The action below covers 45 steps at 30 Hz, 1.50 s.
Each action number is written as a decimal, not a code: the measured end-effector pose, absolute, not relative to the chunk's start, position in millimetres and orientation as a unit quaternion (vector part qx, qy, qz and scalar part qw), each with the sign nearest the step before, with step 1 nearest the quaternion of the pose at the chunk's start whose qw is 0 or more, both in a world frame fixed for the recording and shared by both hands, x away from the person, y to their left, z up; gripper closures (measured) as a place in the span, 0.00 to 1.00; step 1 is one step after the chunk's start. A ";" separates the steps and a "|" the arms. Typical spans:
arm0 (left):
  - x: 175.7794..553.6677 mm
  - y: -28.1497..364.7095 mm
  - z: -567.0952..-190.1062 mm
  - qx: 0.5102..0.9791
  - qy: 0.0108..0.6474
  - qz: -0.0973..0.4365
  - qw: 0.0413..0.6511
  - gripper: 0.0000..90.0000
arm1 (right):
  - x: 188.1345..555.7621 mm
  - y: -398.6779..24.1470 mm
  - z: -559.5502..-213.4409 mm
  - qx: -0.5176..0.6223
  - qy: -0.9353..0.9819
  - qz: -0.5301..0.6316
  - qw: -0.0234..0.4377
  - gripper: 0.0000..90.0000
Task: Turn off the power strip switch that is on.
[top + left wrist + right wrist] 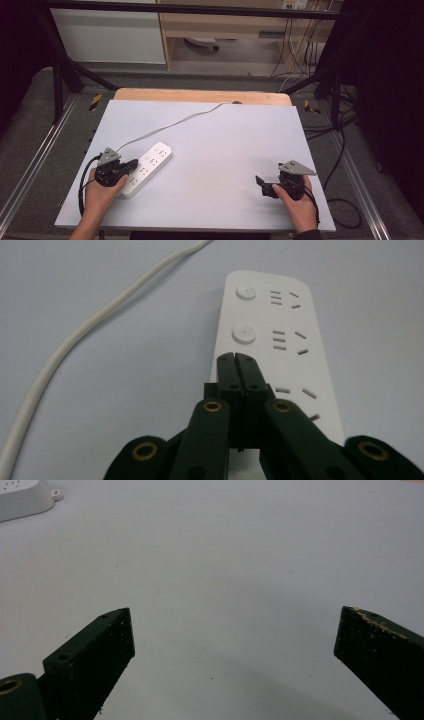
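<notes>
So there's a white power strip [148,168] lying flat at the lower left of the pale grey surface [225,165] in the high view, angled so its far end points up and to the right. Its white cord [170,125] snakes off toward the top of the frame and ends near the wooden edge [202,95] there.

The left gripper [131,164] sits right over the near half of the strip, fingers [235,371] pressed together with nothing between them. In the left gripper view the tips hover just below the second round button [243,333]; I honestly can't tell if they touch the plastic or hang just above it. The right gripper [260,183] is well apart, down at the lower right of the high view, and its fingers [97,650] are spread wide over bare surface.

Handling guess: the strip looks like rigid, smooth plastic, fairly light, so it would probably skate around if poked from one end. Grabbing across its narrow width near the middle seems safest, since the flat top gives nothing to pinch. The cord is soft and floppy and will likely drag and tug the strip if it gets moved far.

Nothing much in the way. The rest of the surface is bare, with black frame bars [67,65] and dark cables [340,150] off the sides.
</notes>
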<state>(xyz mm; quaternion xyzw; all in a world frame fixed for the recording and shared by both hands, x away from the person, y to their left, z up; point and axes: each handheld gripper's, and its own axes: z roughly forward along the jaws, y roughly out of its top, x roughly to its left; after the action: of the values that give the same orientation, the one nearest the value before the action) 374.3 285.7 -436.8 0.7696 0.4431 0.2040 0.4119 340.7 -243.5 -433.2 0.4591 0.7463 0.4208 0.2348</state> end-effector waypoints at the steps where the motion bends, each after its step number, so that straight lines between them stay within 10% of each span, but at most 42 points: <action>1: 374.3 285.2 -436.7 0.769 0.445 0.203 0.412 1.00 | 340.9 -243.6 -433.2 0.458 0.747 0.420 0.236 0.04; 45: 370.3 275.0 -434.4 0.772 0.438 0.215 0.408 1.00 | 340.1 -244.3 -433.1 0.458 0.748 0.418 0.238 0.04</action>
<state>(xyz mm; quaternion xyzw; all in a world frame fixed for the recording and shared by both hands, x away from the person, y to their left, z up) 370.3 275.0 -434.4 0.7717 0.4380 0.2153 0.4078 340.1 -244.3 -433.1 0.4578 0.7477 0.4178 0.2383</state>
